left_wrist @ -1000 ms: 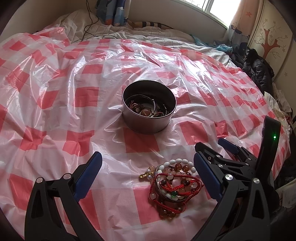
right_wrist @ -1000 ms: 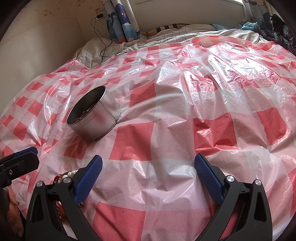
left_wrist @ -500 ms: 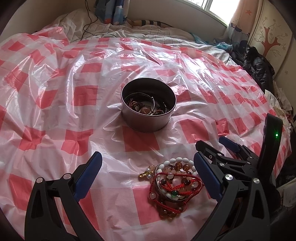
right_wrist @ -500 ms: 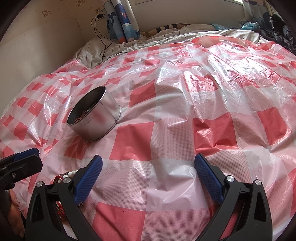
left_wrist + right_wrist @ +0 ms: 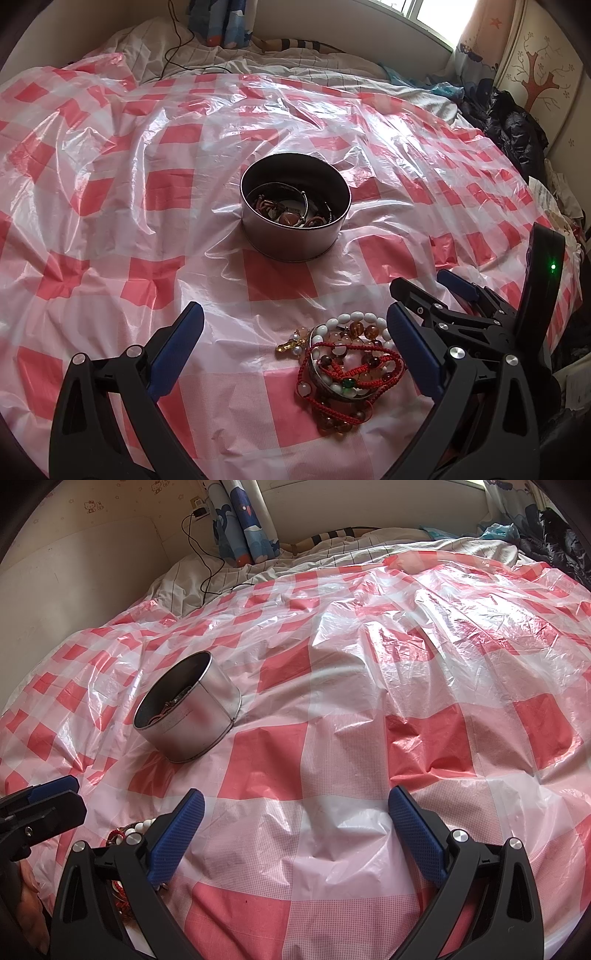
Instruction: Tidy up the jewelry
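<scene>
A round metal tin (image 5: 295,218) stands on the red and white checked plastic sheet (image 5: 110,221) and holds several bracelets. It also shows in the right wrist view (image 5: 188,710). A pile of bead bracelets and red cords (image 5: 347,365) lies on the sheet in front of the tin. My left gripper (image 5: 295,347) is open and empty, with its right finger beside the pile. My right gripper (image 5: 295,830) is open and empty over bare sheet, right of the pile, whose edge (image 5: 129,830) shows behind its left finger. The right gripper also shows in the left wrist view (image 5: 454,295).
The sheet covers a bed. A striped bedsheet (image 5: 295,59) and a black cable (image 5: 177,44) lie at the far edge. Dark clothes (image 5: 513,129) are heaped at the right. The left gripper's finger (image 5: 40,808) shows at the right wrist view's left edge.
The left gripper has moved back a little, so the tin and the pile sit slightly higher in its view. The right gripper has hardly moved.
</scene>
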Available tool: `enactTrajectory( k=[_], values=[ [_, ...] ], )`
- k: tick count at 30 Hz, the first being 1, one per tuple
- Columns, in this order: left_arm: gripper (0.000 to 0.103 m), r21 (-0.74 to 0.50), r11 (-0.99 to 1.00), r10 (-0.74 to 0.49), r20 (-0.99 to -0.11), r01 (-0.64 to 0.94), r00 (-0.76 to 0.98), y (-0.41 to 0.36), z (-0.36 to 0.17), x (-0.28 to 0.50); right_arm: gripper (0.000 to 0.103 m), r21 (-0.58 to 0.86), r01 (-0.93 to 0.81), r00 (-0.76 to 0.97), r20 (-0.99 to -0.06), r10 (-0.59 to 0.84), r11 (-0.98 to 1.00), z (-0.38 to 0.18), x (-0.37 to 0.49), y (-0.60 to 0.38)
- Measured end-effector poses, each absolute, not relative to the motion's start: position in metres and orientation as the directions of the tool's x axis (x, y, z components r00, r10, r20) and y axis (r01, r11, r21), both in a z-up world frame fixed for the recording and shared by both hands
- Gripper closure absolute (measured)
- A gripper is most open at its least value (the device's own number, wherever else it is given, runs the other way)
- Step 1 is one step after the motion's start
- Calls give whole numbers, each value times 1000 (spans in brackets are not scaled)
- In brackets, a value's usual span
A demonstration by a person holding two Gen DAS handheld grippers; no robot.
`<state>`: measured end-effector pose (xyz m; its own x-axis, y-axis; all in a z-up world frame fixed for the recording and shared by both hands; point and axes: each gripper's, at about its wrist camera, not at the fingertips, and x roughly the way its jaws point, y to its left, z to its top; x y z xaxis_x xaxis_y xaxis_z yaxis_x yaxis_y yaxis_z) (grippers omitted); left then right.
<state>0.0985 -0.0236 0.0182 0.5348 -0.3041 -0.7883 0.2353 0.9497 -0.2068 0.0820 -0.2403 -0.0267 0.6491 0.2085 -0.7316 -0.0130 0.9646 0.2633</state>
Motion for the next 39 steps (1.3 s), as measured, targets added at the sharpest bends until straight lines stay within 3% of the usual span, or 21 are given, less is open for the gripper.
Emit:
enactTrajectory(
  k=[29,39],
  values=[
    [8,-197,949,-302,-796,246,525,-24,15,97,7,262,-11,647,-734,207,965,-27,83,-241],
    [8,-388,890,-456,-741,241,493,33,22,103,7,370,-22,557,-767,318,929,-10,71,-250]
  ],
)
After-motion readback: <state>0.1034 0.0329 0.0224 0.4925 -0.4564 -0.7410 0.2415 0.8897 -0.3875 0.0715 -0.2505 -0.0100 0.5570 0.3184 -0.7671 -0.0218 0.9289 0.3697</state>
